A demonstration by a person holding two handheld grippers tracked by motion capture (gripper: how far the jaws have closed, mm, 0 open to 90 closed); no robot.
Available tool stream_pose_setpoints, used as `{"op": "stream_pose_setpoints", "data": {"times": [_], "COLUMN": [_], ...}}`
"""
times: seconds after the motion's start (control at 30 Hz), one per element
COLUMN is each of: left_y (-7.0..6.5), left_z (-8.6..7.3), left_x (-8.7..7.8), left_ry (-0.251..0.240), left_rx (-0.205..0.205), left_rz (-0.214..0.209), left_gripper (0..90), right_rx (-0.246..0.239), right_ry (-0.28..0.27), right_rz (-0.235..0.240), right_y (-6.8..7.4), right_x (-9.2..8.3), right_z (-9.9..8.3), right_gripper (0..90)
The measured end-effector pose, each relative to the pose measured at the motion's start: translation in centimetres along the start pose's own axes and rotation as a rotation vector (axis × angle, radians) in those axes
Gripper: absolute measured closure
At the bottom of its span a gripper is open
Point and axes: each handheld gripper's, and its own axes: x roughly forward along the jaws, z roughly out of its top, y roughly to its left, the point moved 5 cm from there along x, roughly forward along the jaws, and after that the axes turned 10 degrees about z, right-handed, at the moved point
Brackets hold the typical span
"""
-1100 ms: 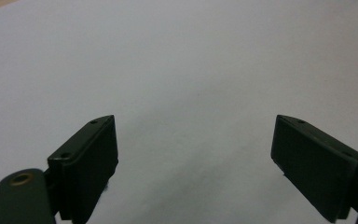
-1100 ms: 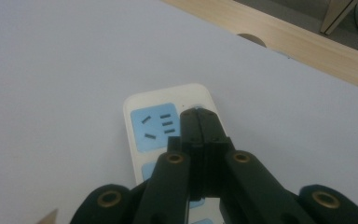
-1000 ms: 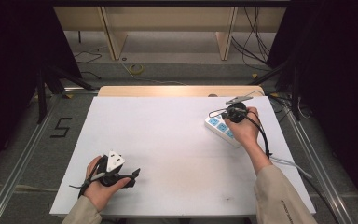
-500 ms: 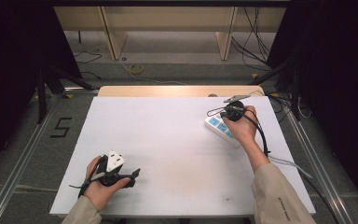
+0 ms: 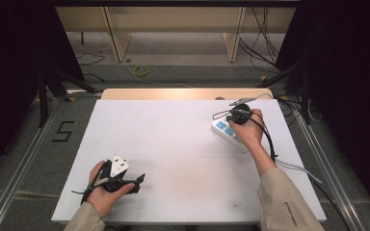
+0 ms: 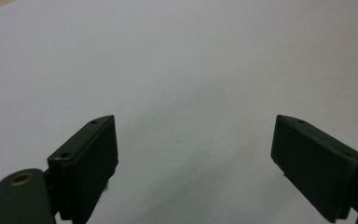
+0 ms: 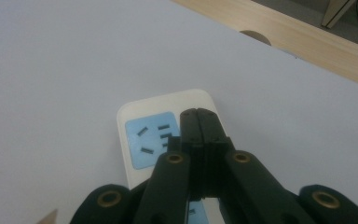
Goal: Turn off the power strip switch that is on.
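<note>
Power strip (image 7: pixel 147 140) half behind claw (image 7: pixel 198 122)

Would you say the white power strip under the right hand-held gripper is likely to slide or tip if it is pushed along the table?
The power strip lies flat and low, so tipping seems unlikely. Its smooth plastic shell on the smooth white table would probably slide easily. Its cable, trailing off the table edge, may drag or swing it round.
</note>
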Motion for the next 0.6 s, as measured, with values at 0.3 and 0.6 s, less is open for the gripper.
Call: {"op": "stream_pose_setpoints", "data": {"times": [0.3,0.6], "left_y": [0.01,0.02], "left_z": [0.01,0.03], "left_x": [0.0,0.01], "left_ry": [0.0,-0.001], "left_rx": [-0.001,-0.001], "left_rz": [-0.001,-0.001], "left_gripper": [14.4,14.4], "right_rx": [0.0,0.005], "right_ry": [0.009,0.011], "right_rz": [-0.001,-0.004], "right_y": [-0.07,-0.13], "right_x": [0.34,0.44], "right_z": [0.02,0.37], "right_gripper": [90.0,90.0]}}
